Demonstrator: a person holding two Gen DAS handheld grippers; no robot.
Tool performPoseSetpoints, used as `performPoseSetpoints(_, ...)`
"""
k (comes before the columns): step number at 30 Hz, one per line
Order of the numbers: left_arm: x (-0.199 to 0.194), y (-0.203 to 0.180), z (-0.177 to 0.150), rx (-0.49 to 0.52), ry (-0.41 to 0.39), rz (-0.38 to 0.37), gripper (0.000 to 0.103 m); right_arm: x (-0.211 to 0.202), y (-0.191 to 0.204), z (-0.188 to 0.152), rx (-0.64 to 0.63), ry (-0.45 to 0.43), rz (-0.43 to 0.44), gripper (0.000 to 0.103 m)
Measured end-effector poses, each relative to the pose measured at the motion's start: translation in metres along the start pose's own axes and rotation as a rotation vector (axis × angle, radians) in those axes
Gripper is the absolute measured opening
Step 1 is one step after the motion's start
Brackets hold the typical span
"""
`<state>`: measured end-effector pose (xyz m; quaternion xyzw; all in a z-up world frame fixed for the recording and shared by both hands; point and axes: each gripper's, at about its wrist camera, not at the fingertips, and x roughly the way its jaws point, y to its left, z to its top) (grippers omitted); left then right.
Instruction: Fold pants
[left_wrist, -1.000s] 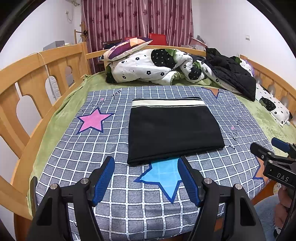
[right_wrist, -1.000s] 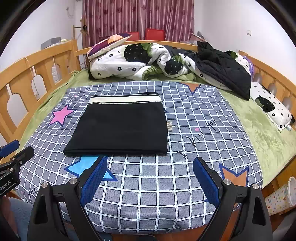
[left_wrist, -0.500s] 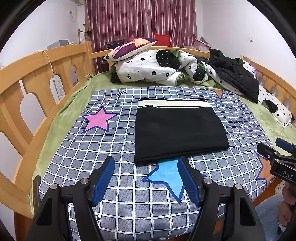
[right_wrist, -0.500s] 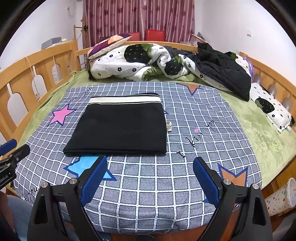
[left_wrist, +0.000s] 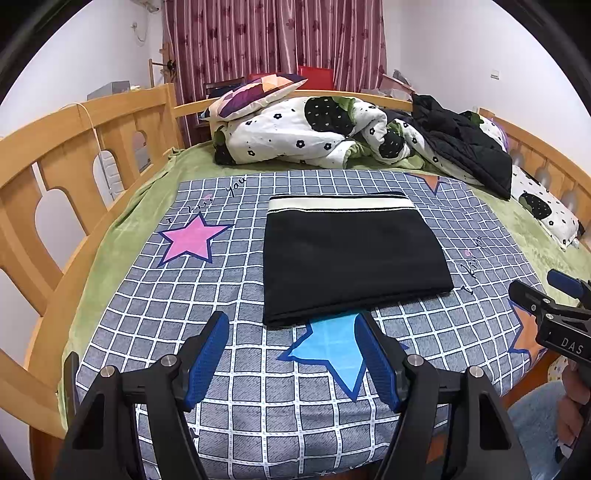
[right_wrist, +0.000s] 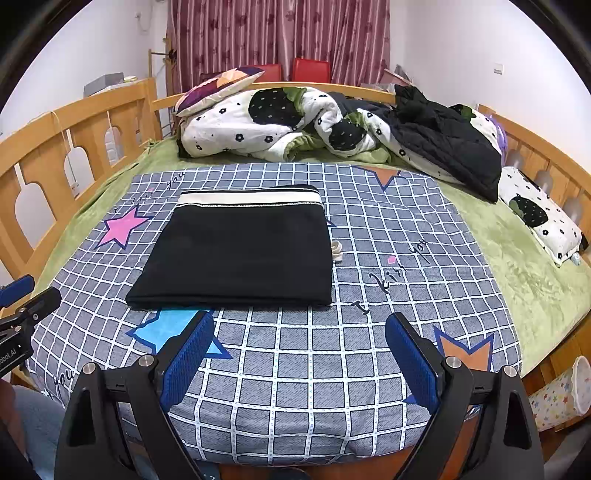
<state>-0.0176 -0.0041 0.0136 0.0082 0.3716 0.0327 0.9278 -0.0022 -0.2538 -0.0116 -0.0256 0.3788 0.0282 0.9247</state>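
Observation:
The black pants (left_wrist: 351, 258) lie folded into a flat rectangle on the checked blanket (left_wrist: 207, 295), with their cream waistband at the far edge. In the right wrist view the pants (right_wrist: 240, 251) sit a little left of centre. My left gripper (left_wrist: 291, 325) hovers open in front of their near edge, above a blue star print, with nothing between its blue pads. To the right of it my right gripper (right_wrist: 300, 321) is open wider over the blanket's front part, also apart from the pants. Each gripper shows at the side of the other's view: right gripper (left_wrist: 546, 299), left gripper (right_wrist: 26, 299).
A small pale object (right_wrist: 336, 251) lies by the pants' right edge. A flowered quilt (left_wrist: 303, 133), a black jacket (left_wrist: 461, 147) and a pillow (left_wrist: 255, 94) are heaped at the bed's far end. Wooden rails (left_wrist: 55, 155) run along both sides. A starred bin (right_wrist: 561, 395) stands at the lower right.

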Motion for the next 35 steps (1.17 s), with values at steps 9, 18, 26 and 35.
performPoseSetpoints(9,-0.0002,-0.0010,0.0005,-0.001,-0.001,-0.001,0.068,-0.0012,-0.0009,0.0002,-0.003,-0.006,0.003,0.093)
performPoseSetpoints(18,0.0001,0.0001,0.0005,-0.001,-0.001,-0.004,0.068,-0.0020,0.0003,-0.0002,-0.007,-0.006,0.004,0.093)
performPoseSetpoints(26,-0.0005,-0.0014,0.0007,-0.007,-0.001,-0.005,0.068,-0.0020,0.0005,-0.0003,-0.006,-0.006,0.005,0.093)
performPoseSetpoints(35,-0.0004,-0.0028,0.0002,-0.013,0.002,-0.007,0.069,-0.0017,0.0002,-0.0003,-0.005,-0.007,0.007,0.093)
